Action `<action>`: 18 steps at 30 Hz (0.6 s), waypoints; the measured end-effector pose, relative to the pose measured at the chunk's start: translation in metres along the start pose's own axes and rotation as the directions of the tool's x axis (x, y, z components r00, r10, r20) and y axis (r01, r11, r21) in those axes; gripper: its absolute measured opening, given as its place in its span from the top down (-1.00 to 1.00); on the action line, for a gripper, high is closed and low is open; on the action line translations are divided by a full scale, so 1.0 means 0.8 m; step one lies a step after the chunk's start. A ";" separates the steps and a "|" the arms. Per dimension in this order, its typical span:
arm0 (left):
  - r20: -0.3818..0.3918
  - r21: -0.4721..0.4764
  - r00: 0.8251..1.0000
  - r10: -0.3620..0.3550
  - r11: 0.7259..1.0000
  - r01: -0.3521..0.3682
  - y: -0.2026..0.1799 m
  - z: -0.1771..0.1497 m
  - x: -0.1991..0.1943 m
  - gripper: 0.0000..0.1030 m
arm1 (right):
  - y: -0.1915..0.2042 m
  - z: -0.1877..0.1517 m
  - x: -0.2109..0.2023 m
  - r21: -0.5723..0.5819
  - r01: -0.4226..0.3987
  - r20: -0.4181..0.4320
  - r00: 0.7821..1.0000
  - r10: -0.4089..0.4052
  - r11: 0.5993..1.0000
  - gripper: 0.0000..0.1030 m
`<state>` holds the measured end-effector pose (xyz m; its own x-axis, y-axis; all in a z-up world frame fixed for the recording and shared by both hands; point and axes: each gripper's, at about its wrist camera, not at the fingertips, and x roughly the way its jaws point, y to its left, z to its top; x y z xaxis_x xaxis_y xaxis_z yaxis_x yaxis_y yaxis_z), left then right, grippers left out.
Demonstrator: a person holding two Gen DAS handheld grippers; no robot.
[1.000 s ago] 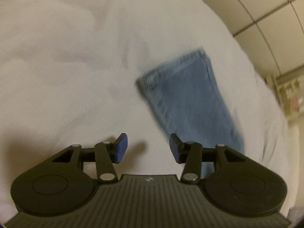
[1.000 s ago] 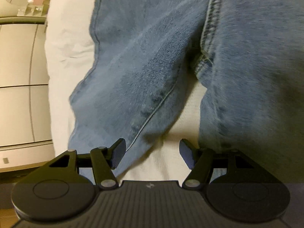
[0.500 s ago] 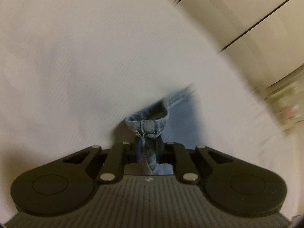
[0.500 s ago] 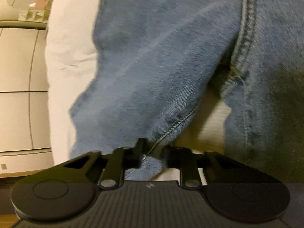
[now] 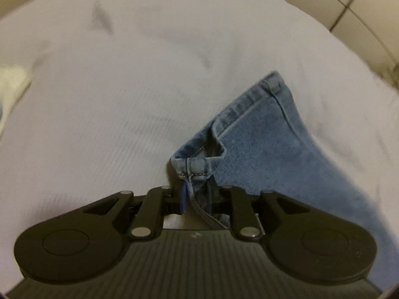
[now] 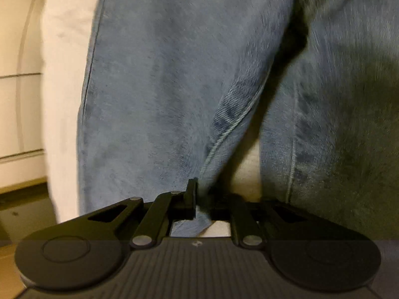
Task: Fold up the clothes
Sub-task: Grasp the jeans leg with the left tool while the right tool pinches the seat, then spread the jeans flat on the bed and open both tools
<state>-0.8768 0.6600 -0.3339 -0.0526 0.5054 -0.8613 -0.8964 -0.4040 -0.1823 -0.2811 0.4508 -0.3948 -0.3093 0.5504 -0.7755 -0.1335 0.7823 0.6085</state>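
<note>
A pair of light blue jeans lies on a white bed sheet. In the left wrist view one leg (image 5: 269, 147) runs off to the right, its hem lifted at the near corner. My left gripper (image 5: 197, 196) is shut on that hem corner. In the right wrist view the jeans (image 6: 162, 87) fill most of the frame, both legs running away from me with a gap of sheet between them. My right gripper (image 6: 202, 199) is shut on the inner seam edge of the left leg, which is raised off the sheet.
The white sheet (image 5: 124, 104) covers the bed, with creases toward the far side. Beige tiled floor (image 5: 369, 12) shows past the bed's far right edge. In the right wrist view the bed edge (image 6: 62, 99) and pale cabinet fronts (image 6: 17, 99) are at the left.
Both grippers were open a second ago and have closed on the denim. The left one has lifted the hem corner; the right one has raised the inner seam edge.
</note>
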 end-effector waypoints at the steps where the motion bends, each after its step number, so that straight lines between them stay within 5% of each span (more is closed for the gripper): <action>1: 0.011 0.018 1.000 0.013 1.000 -0.013 -0.013 0.006 -0.004 0.74 | 0.008 -0.003 -0.003 -0.033 -0.011 -0.015 1.000 0.010 0.999 0.36; 2: 0.030 0.049 1.000 0.009 0.999 -0.011 -0.023 0.011 -0.013 0.73 | 0.017 -0.006 -0.007 -0.068 -0.025 -0.033 0.999 0.023 0.997 0.05; 3: 0.050 0.089 0.999 0.002 0.996 -0.007 -0.030 0.014 -0.027 0.70 | 0.026 -0.010 -0.012 -0.103 -0.040 -0.051 0.998 0.035 0.994 -0.06; 7: 0.099 0.185 0.995 -0.004 0.983 -0.014 -0.038 0.010 -0.085 0.55 | 0.057 -0.029 -0.066 -0.333 -0.034 -0.032 0.999 0.024 0.942 -0.08; 11: -0.023 0.227 0.998 -0.063 0.972 0.066 -0.026 -0.063 -0.140 0.55 | 0.032 -0.032 -0.135 -0.451 0.142 0.127 0.987 -0.094 0.881 -0.08; 18: -0.267 0.248 0.949 -0.166 0.940 0.234 -0.012 -0.253 -0.223 0.54 | -0.075 -0.030 -0.233 -0.422 0.442 0.354 0.884 -0.304 0.792 -0.08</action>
<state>-0.7702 0.4193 -0.2741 0.2166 0.3434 -0.9139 -0.9641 -0.0721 -0.2556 -0.2380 0.2942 -0.2824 0.1008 0.3521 -0.9305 -0.6400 0.7390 0.2104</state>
